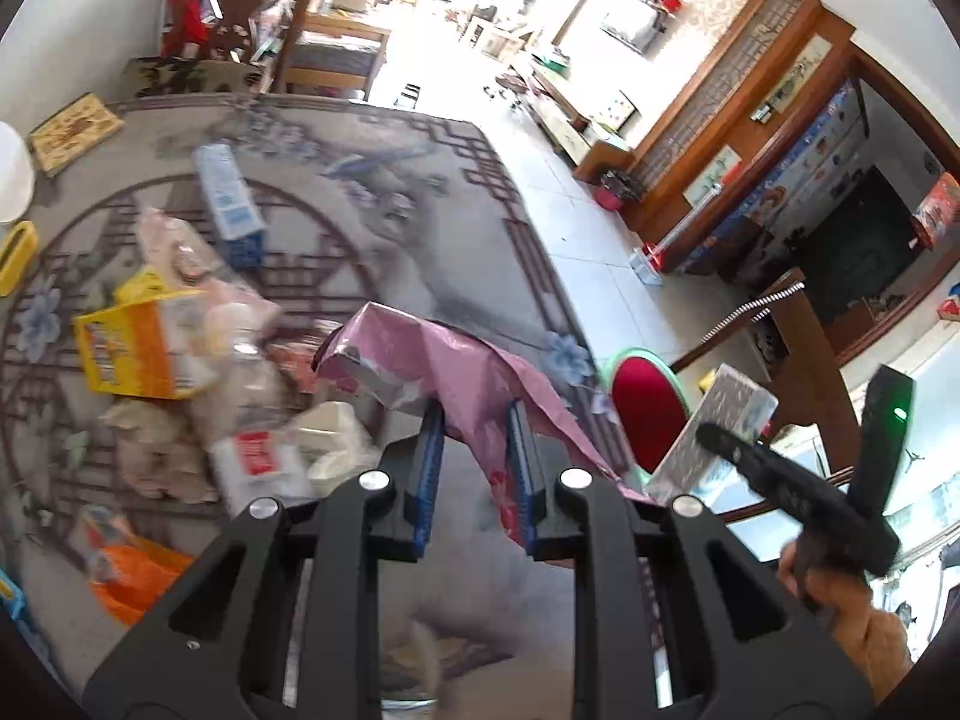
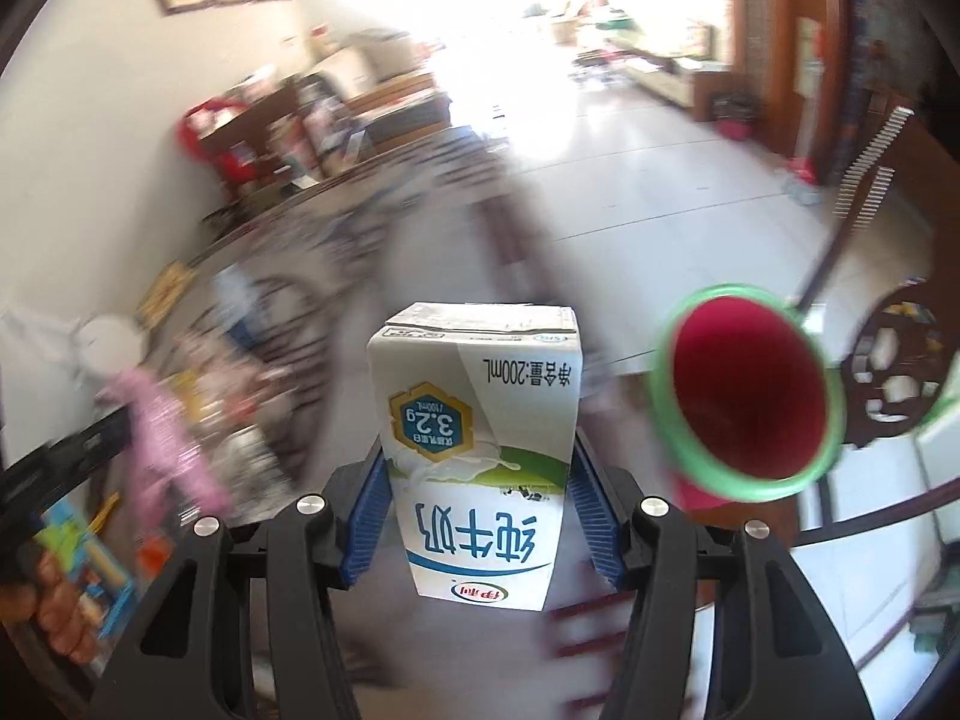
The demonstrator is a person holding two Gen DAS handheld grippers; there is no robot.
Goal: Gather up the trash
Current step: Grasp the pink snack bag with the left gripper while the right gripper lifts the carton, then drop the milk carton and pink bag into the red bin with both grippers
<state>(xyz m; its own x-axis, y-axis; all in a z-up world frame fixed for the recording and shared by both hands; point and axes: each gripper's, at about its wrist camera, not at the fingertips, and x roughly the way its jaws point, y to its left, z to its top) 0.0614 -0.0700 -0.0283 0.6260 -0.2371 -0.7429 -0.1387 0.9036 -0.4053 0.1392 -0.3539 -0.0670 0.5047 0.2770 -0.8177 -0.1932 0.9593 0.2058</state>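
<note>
Milk carton (image 2: 480, 450), boxy and glossy, sits clamped in the right gripper (image 2: 477, 516) jaws; left gripper (image 1: 474, 474) jaws pinch a crinkly pink plastic wrapper (image 1: 432, 354) over the patterned counter (image 1: 372, 204).

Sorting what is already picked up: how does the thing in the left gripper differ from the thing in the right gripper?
The pink plastic wrapper in the left gripper is soft, crumpled and drapes over the fingers; the milk carton in the right gripper is a stiff box keeping its shape. The wrapper is pink with a silvery inside; the carton is white with blue and green print, held upside down. Both are clamped between blue pads, lifted off the table.
</note>
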